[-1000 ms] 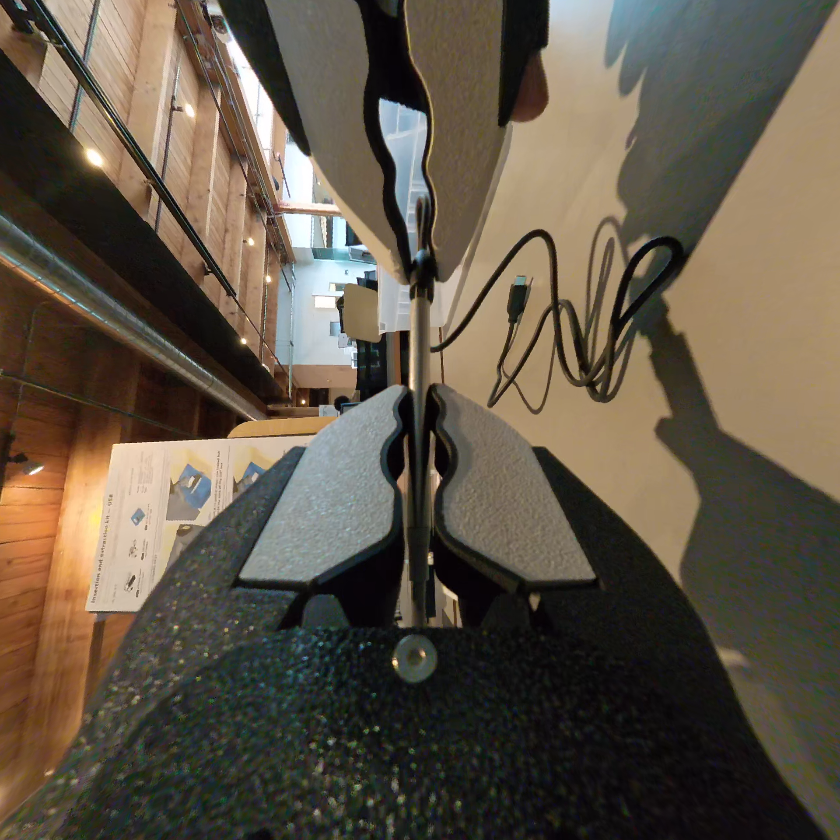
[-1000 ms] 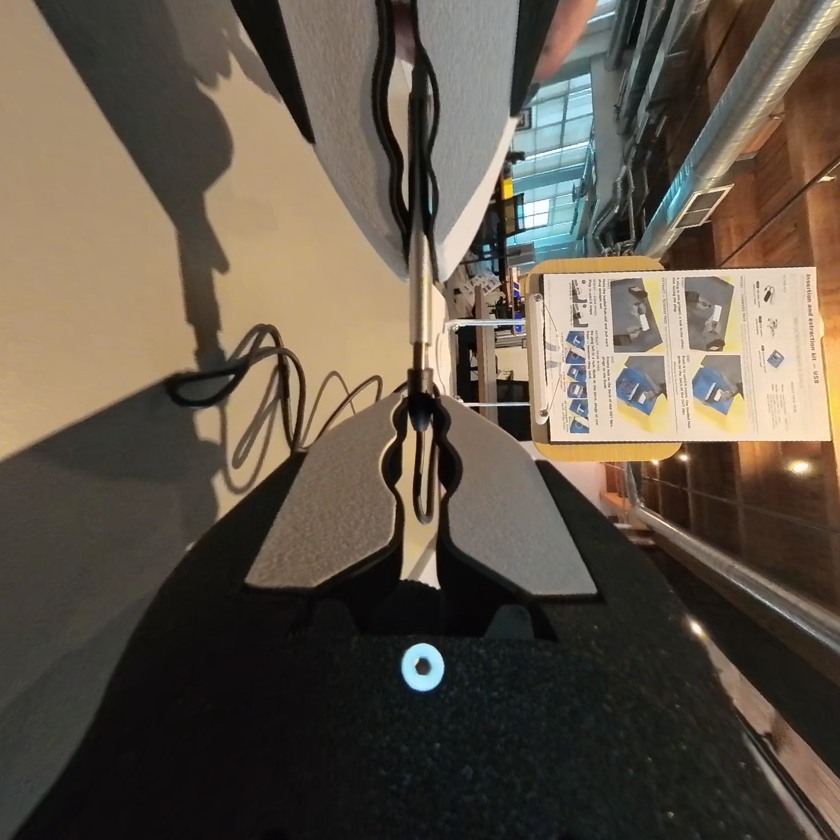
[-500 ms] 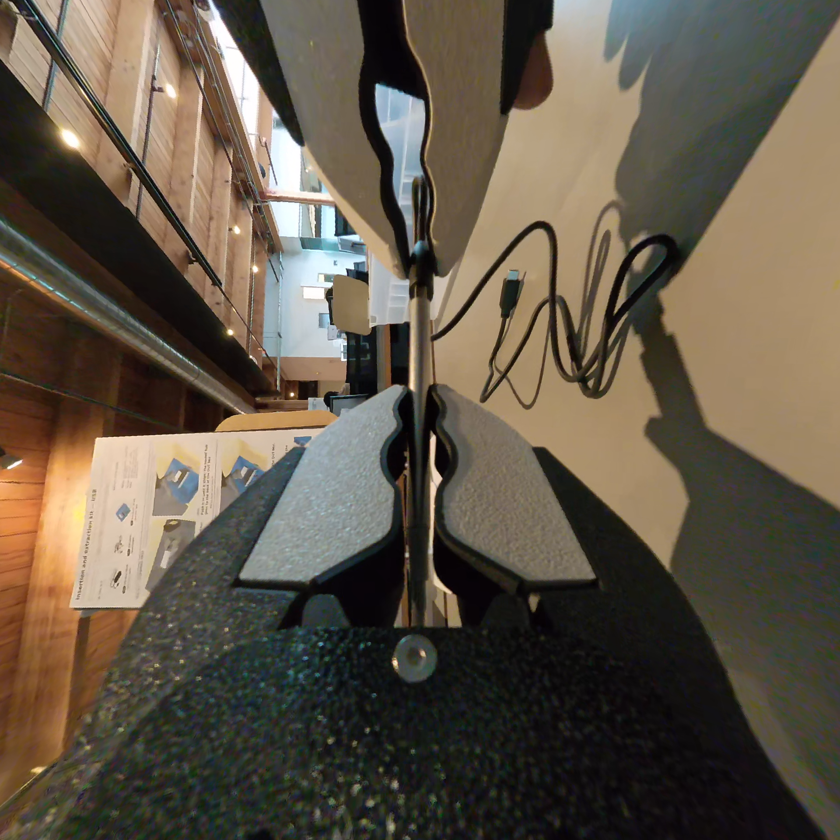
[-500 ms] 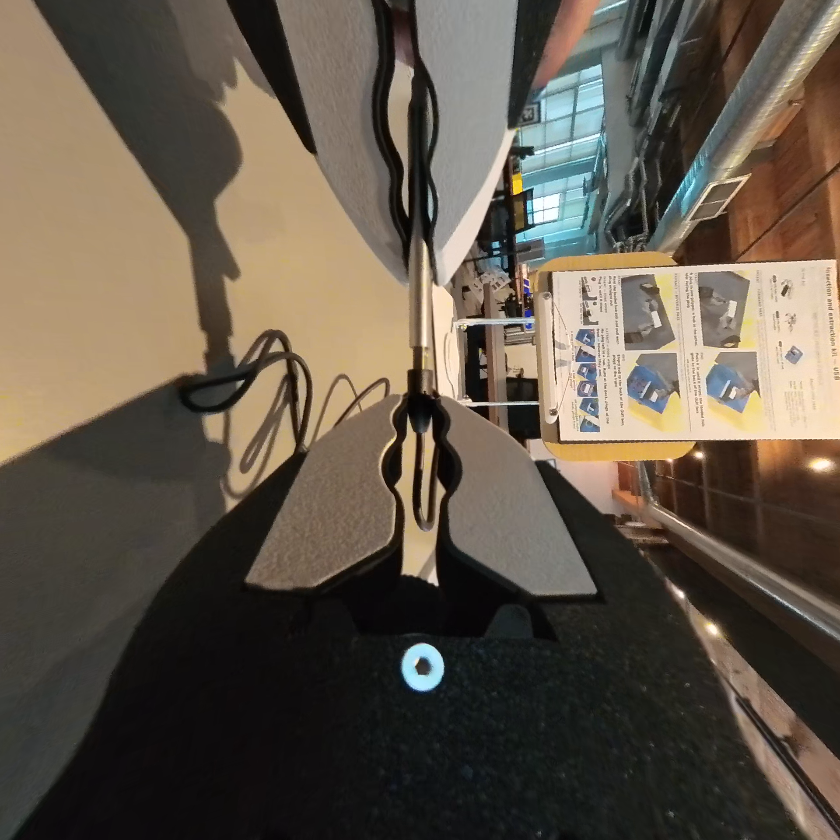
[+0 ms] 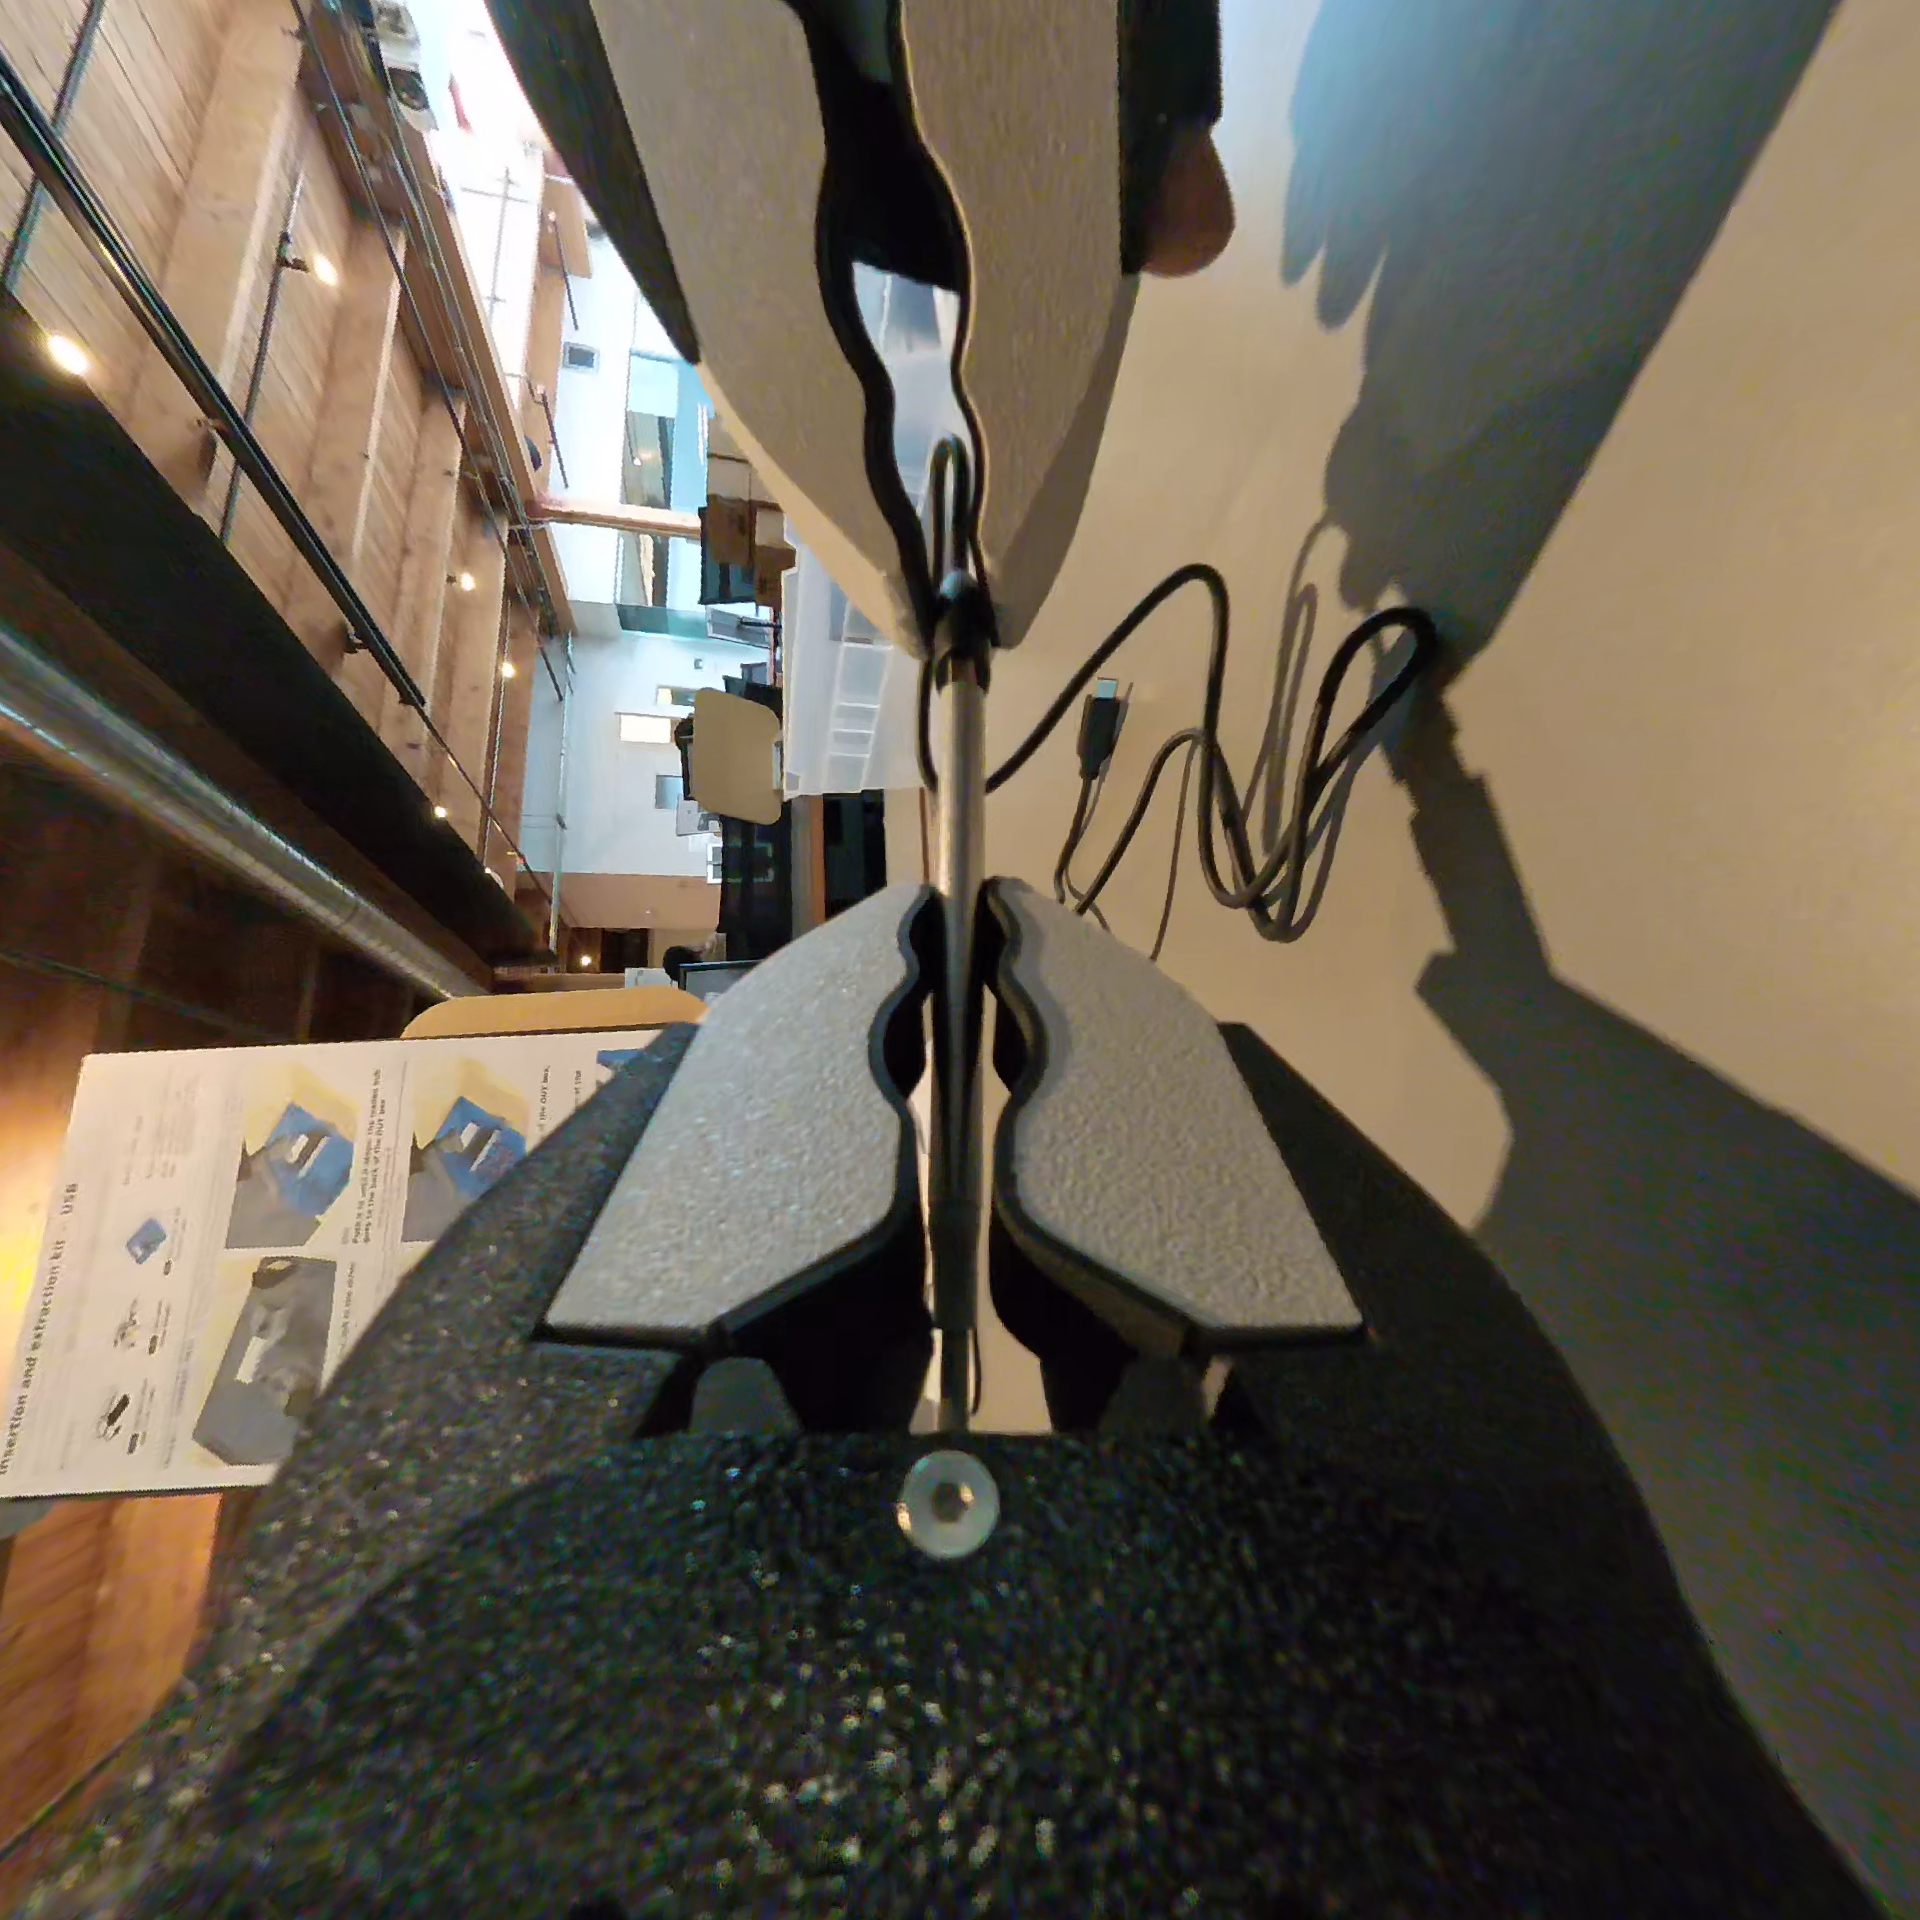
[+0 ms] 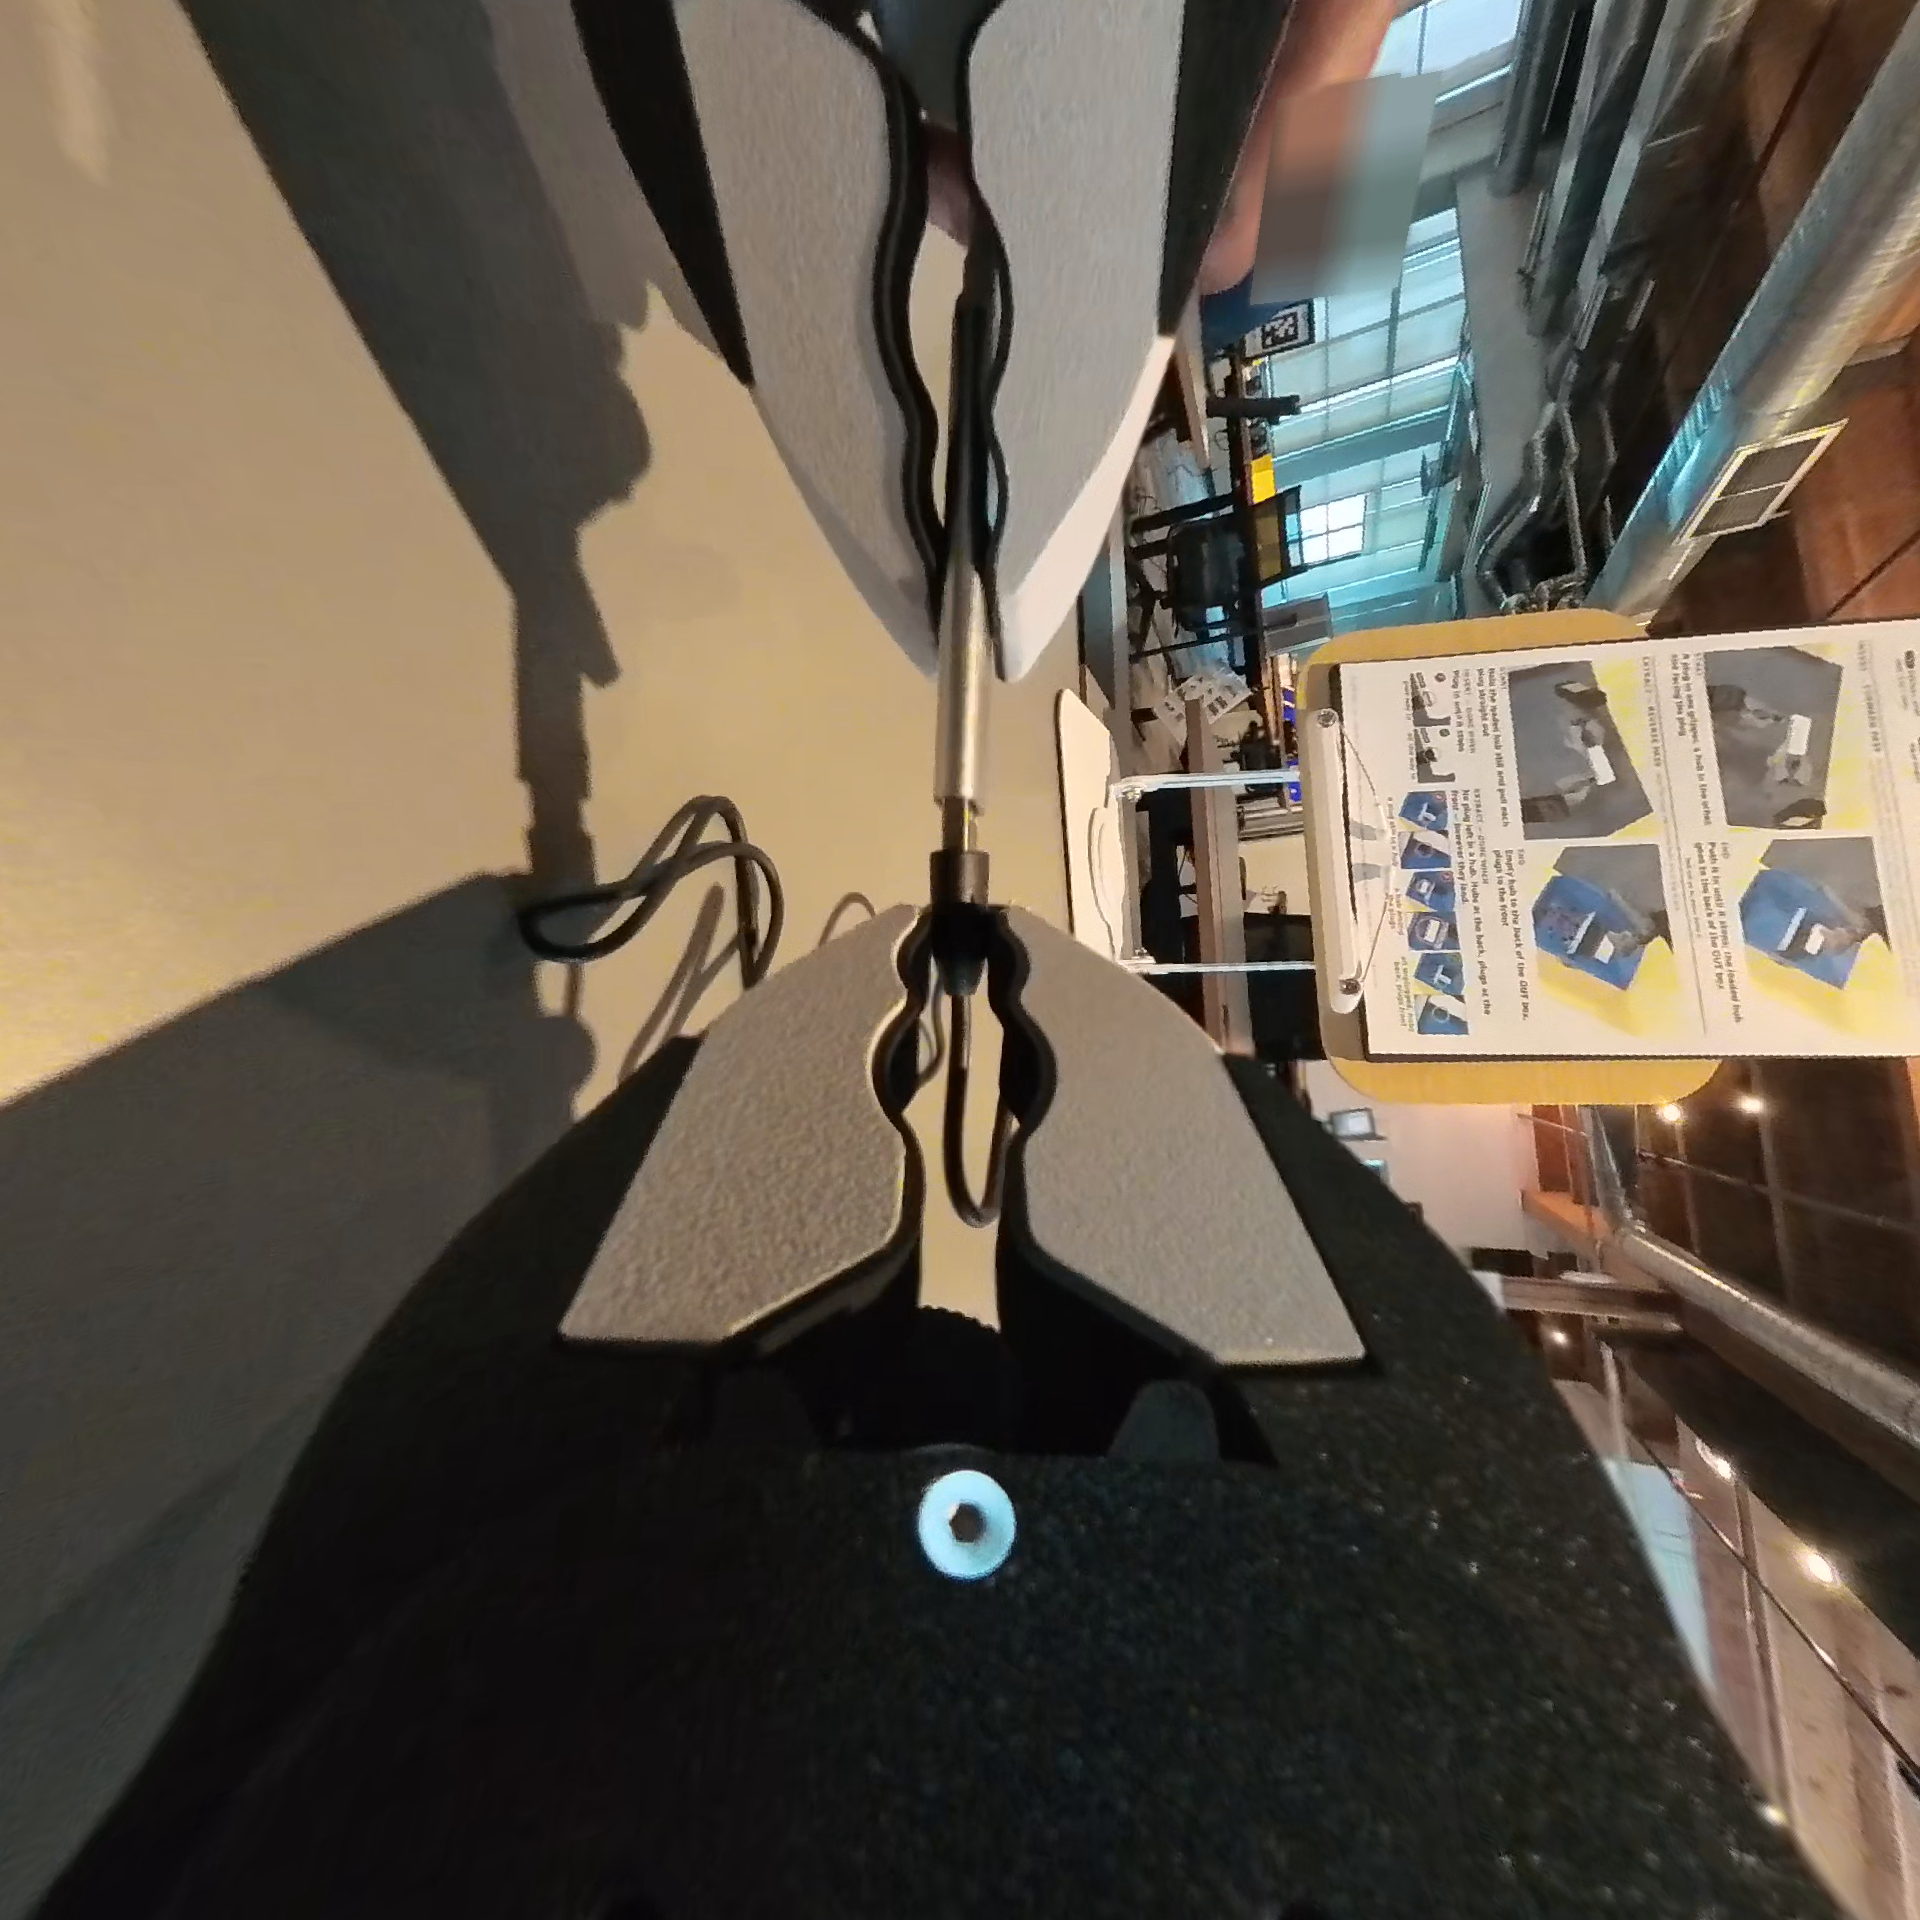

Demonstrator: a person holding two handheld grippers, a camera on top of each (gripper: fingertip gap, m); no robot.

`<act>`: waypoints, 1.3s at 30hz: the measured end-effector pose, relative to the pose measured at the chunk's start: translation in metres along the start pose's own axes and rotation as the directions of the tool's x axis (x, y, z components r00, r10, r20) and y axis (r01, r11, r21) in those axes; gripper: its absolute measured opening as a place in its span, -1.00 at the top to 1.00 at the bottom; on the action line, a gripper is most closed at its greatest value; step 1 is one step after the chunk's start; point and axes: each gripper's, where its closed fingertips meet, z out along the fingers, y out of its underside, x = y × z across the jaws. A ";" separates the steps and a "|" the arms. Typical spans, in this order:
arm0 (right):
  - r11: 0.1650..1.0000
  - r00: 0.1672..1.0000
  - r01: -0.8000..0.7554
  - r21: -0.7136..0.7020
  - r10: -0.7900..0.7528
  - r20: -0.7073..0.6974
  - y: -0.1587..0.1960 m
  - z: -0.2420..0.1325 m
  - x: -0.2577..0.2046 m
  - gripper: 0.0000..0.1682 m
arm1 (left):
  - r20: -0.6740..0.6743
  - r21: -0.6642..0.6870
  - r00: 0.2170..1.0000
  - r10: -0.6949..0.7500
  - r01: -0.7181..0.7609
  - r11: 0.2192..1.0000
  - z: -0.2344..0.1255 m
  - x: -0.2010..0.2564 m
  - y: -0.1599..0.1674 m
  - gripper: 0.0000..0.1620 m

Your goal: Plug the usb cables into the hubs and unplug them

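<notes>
Left gripper (image 5: 956, 914) rolled sideways, jaws clamped on the thin hub seen edge-on, textured grey fingers (image 5: 769, 1132) nearly meeting. Right gripper (image 6: 956, 925) facing it tip to tip, likewise rolled, pinched on the cable plug, grey pads (image 6: 1132, 1132) close together. Fingertip of a hand (image 5: 1179, 218) behind the far gripper

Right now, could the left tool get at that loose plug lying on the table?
Probably not yet. The left tool is shut on the thin silver hub, so it has no free grip. The loose plug lies uncovered on the table, nothing blocking it.
</notes>
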 end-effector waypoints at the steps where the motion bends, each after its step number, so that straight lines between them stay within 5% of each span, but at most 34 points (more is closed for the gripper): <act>1: 1.000 1.000 -0.012 0.009 0.012 0.001 -0.001 -0.001 0.001 0.90 | -0.002 0.004 1.000 -0.015 0.015 1.000 0.000 0.000 0.000 0.91; 39: 0.999 0.997 -0.014 -0.030 0.016 0.070 0.001 0.009 -0.010 0.91 | -0.111 -0.019 0.990 -0.092 0.090 0.996 0.003 0.015 0.003 0.91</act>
